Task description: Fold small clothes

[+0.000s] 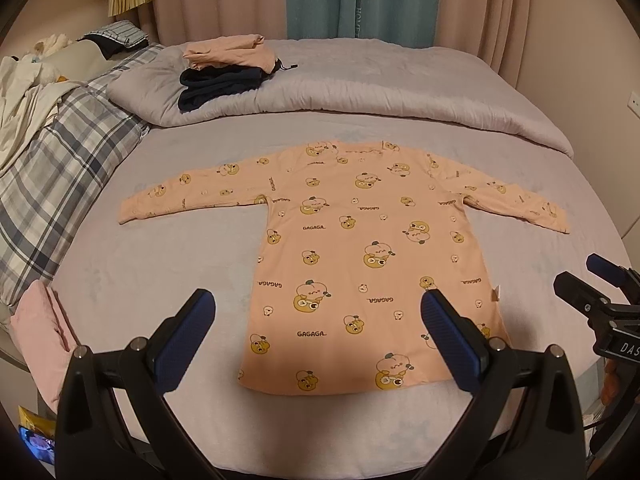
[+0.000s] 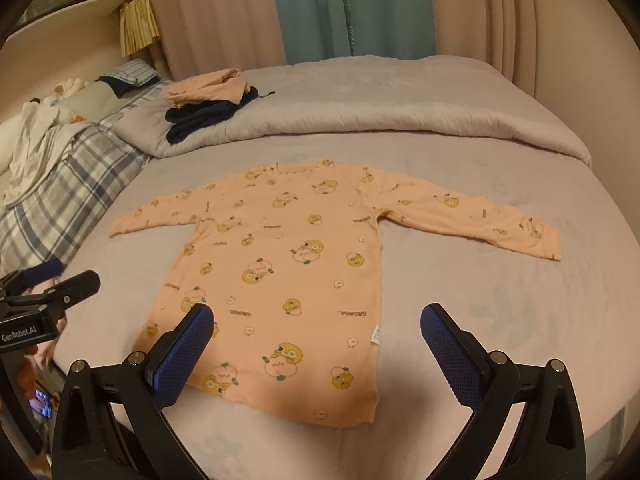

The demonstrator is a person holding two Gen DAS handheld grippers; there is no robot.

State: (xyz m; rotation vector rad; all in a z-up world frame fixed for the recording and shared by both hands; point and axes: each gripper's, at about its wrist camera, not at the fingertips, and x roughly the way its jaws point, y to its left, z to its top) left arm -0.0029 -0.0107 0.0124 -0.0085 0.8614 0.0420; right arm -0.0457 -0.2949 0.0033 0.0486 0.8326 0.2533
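A small peach long-sleeved shirt [image 1: 360, 248] with yellow cartoon prints lies flat on the grey bed, sleeves spread left and right, hem toward me. It also shows in the right wrist view [image 2: 288, 272]. My left gripper [image 1: 318, 308] is open and empty above the hem's left part. My right gripper [image 2: 316, 322] is open and empty above the hem's right side; it also appears at the right edge of the left wrist view [image 1: 588, 280]. The left gripper shows at the left edge of the right wrist view [image 2: 52, 280].
A pile of folded clothes [image 1: 228, 68], peach on dark navy, sits on the rolled grey duvet [image 1: 400, 96] at the back. A plaid blanket [image 1: 60, 168] and white bedding lie left. A pink cloth [image 1: 40, 332] lies at the near left bed edge. Curtains hang behind.
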